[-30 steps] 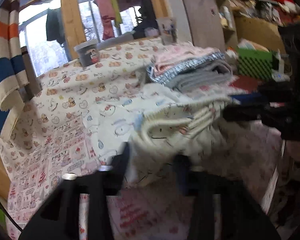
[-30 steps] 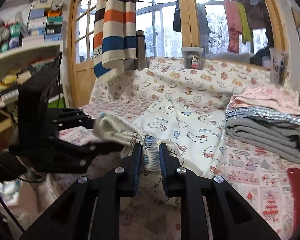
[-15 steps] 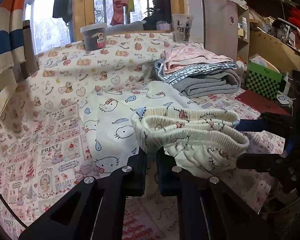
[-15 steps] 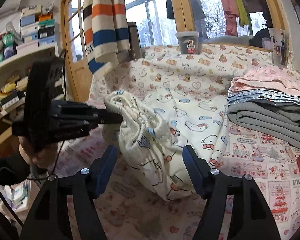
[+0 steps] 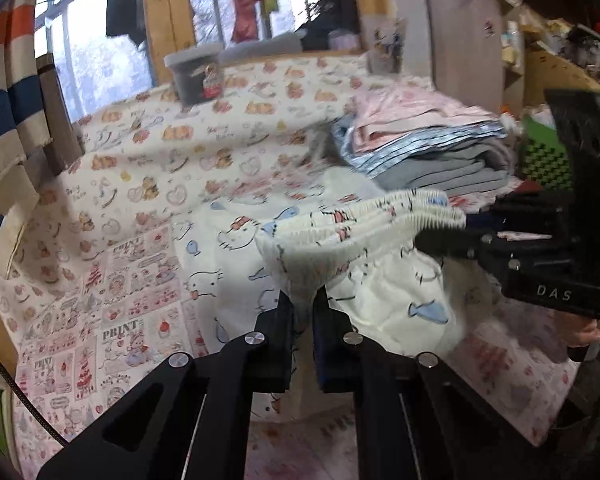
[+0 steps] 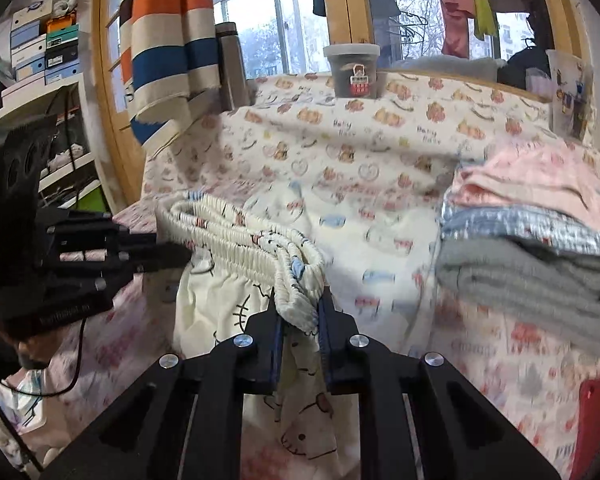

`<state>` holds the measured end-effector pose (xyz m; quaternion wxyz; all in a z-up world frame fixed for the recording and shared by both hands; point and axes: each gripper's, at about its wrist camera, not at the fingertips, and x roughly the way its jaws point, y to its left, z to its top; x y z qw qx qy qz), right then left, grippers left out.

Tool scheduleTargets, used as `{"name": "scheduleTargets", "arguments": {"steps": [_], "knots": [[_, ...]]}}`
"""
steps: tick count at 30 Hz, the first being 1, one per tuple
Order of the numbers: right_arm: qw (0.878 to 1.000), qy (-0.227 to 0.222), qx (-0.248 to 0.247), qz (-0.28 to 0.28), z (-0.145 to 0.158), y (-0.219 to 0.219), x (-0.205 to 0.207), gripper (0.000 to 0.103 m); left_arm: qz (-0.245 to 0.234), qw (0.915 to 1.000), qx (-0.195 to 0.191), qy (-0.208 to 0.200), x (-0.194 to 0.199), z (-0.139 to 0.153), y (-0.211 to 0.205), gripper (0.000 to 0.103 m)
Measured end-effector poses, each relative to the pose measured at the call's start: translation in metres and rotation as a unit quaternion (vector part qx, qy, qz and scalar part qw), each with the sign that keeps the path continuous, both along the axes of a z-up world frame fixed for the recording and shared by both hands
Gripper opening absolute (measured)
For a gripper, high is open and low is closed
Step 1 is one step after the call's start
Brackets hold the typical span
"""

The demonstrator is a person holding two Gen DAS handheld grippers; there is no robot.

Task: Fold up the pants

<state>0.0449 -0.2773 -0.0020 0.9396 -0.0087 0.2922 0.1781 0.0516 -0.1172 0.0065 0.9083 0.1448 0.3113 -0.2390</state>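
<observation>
Above the bed's [image 5: 112,208] near edge, my left gripper [image 5: 303,300] and right gripper [image 6: 299,300] are each clenched on the pants' [image 6: 236,240] waistband, stretched between them, legs hanging.

"DAS" on the right gripper [image 5: 466,226] body; "PRINT" and "Baby" on the patterned bedsheet [image 5: 112,208].

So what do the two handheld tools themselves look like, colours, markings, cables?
Both are matte black. The left tool and right tool have flat fingers with blue pads and silver screws on angular linkage arms. The right's body bears white "DAS" lettering; a black cable hangs beneath the left's.
</observation>
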Motion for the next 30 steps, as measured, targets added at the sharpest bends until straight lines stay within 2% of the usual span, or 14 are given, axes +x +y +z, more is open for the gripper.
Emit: {"name": "scheduleTargets", "arguments": {"steps": [2, 6, 7, 9, 10, 11, 13, 15, 18, 22, 24, 27, 28, 30], "knots": [[1.000, 0.019, 0.001, -0.005, -0.002, 0.001, 0.019, 0.015, 0.020, 0.9993, 0.023, 0.020, 0.013, -0.006, -0.004, 0.008], [0.996, 0.083, 0.009, -0.035, -0.016, 0.002, 0.052, 0.016, 0.032, 0.9962, 0.026, 0.077, 0.036, -0.022, -0.003, 0.012], [0.996, 0.084, 0.003, -0.042, -0.018, 0.001, 0.054, 0.022, 0.033, 0.9960, 0.017, 0.081, 0.040, -0.024, 0.001, 0.016], [0.995, 0.072, 0.008, -0.067, -0.017, -0.010, 0.050, 0.037, 0.041, 0.9959, 0.005, 0.080, 0.040, -0.023, 0.012, 0.036], [0.995, 0.065, 0.016, -0.073, -0.016, -0.016, 0.046, 0.052, 0.041, 0.9964, -0.005, 0.073, 0.037, -0.020, 0.020, 0.046], [0.995, 0.055, 0.024, -0.084, -0.014, -0.024, 0.041, 0.056, 0.041, 0.9970, -0.013, 0.064, 0.031, -0.017, 0.028, 0.045], [0.993, 0.043, 0.038, -0.100, -0.010, -0.041, 0.027, 0.056, 0.037, 0.9975, -0.025, 0.054, 0.017, -0.012, 0.046, 0.045], [0.994, 0.037, 0.054, -0.089, -0.008, -0.053, 0.009, 0.056, 0.027, 0.9973, -0.034, 0.059, 0.005, -0.011, 0.060, 0.045], [0.996, 0.035, 0.043, -0.063, -0.010, -0.055, -0.017, 0.055, 0.014, 0.9974, -0.018, 0.068, -0.009, -0.020, 0.068, 0.045], [0.997, 0.057, 0.020, -0.046, -0.027, -0.046, -0.032, 0.044, -0.010, 0.9960, 0.011, 0.089, -0.011, -0.042, 0.060, 0.033], [0.997, 0.065, 0.009, -0.044, -0.036, -0.043, -0.034, 0.043, -0.019, 0.9951, 0.013, 0.096, -0.008, -0.050, 0.055, 0.033], [0.996, 0.076, 0.022, -0.037, -0.038, -0.045, -0.034, 0.042, -0.017, 0.9951, 0.015, 0.096, -0.002, -0.055, 0.048, 0.033], [0.995, 0.084, 0.027, -0.034, -0.039, -0.045, -0.031, 0.042, -0.018, 0.9950, 0.015, 0.097, -0.002, -0.055, 0.047, 0.030], [0.994, 0.100, 0.021, -0.037, -0.044, -0.043, -0.025, 0.029, -0.028, 0.9944, 0.011, 0.101, -0.002, -0.054, 0.045, 0.010]]}}
